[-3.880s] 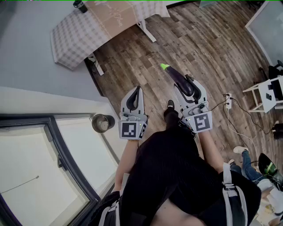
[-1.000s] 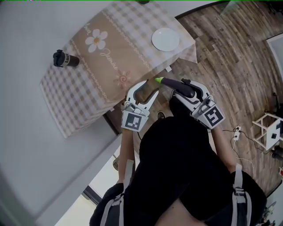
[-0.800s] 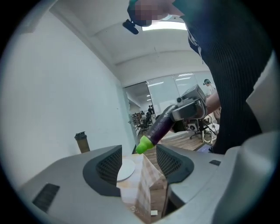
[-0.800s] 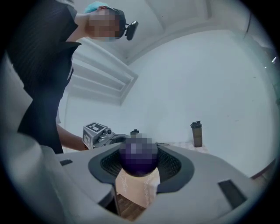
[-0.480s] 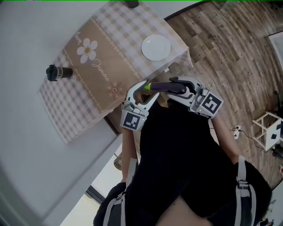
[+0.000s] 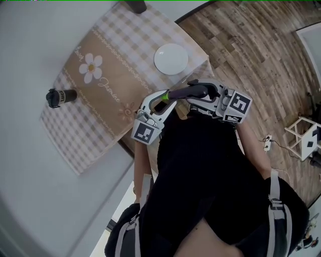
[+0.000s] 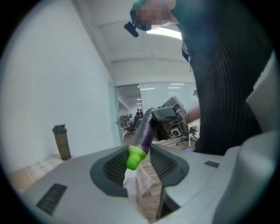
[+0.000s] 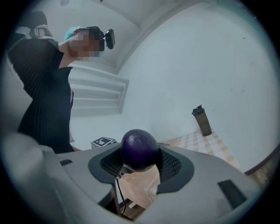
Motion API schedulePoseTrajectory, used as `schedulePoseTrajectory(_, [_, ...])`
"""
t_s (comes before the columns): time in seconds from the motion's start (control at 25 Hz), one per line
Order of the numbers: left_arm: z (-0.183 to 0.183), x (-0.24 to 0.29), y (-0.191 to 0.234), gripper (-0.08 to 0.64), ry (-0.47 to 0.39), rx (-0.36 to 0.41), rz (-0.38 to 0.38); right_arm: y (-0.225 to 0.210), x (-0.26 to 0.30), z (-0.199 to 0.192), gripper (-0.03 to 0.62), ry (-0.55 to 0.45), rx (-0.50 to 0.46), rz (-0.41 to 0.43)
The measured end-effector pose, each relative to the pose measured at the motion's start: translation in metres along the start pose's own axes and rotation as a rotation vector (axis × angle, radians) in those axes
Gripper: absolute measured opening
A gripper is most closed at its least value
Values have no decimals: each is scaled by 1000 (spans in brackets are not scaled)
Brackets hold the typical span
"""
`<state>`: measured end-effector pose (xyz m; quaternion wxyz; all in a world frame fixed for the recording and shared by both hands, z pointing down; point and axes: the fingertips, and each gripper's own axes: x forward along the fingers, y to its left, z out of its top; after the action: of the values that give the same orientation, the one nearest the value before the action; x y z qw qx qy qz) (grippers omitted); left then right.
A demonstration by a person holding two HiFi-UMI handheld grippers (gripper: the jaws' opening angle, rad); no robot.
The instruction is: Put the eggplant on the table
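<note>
A dark purple eggplant (image 6: 183, 92) with a bright green stem end hangs level in front of the person, above the near edge of the checked table (image 6: 100, 90). My right gripper (image 6: 196, 95) is shut on its rounded end (image 8: 139, 148). My left gripper (image 6: 161, 100) faces it. The green stem tip (image 7: 134, 158) sits between the left jaws, which have just been closing. A gap still shows beside the tip, so the pads do not press on it. The left gripper view shows the right gripper (image 7: 168, 120) behind the eggplant.
On the tablecloth a white plate (image 6: 171, 58) lies near the right corner. A dark shaker bottle (image 6: 60, 96) stands at the left, and another dark object (image 6: 134, 6) at the far edge. Wooden floor (image 6: 261, 45) lies to the right, and a grey wall to the left.
The right gripper has swung the eggplant leftward until it lies across, with its stem end between the left jaws. Both grippers have moved toward the table, and the left jaws have narrowed.
</note>
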<state>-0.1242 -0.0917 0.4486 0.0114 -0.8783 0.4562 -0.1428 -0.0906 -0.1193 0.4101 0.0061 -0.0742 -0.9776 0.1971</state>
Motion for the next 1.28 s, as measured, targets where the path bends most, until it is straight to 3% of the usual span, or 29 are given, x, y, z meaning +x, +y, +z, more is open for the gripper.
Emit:
schedulePoseTrajectory(0.32, [5, -9, 20, 150, -32, -16, -37, -11, 16, 13, 216, -56, 60, 66])
schedulePoseTrajectory(0.48, [6, -17, 25, 149, -49, -36, -12, -15, 19, 13, 232, -50, 48, 73])
schedulePoseTrajectory(0.64, [7, -22, 39, 149, -80, -52, 67, -30, 14, 13, 235, -34, 44, 22])
schedulePoseTrajectory(0.88, [-10, -19, 72, 147, -47, -81, 223, -50, -1, 14, 235, 1, -35, -107])
schedulePoseTrajectory(1.08, [-22, -5, 87, 147, 20, -61, 275, -55, -10, 19, 235, 13, -87, -158])
schedulePoseTrajectory(1.28, [-34, 7, 99, 146, 62, -94, 324, -58, -16, 19, 235, 23, -108, -189])
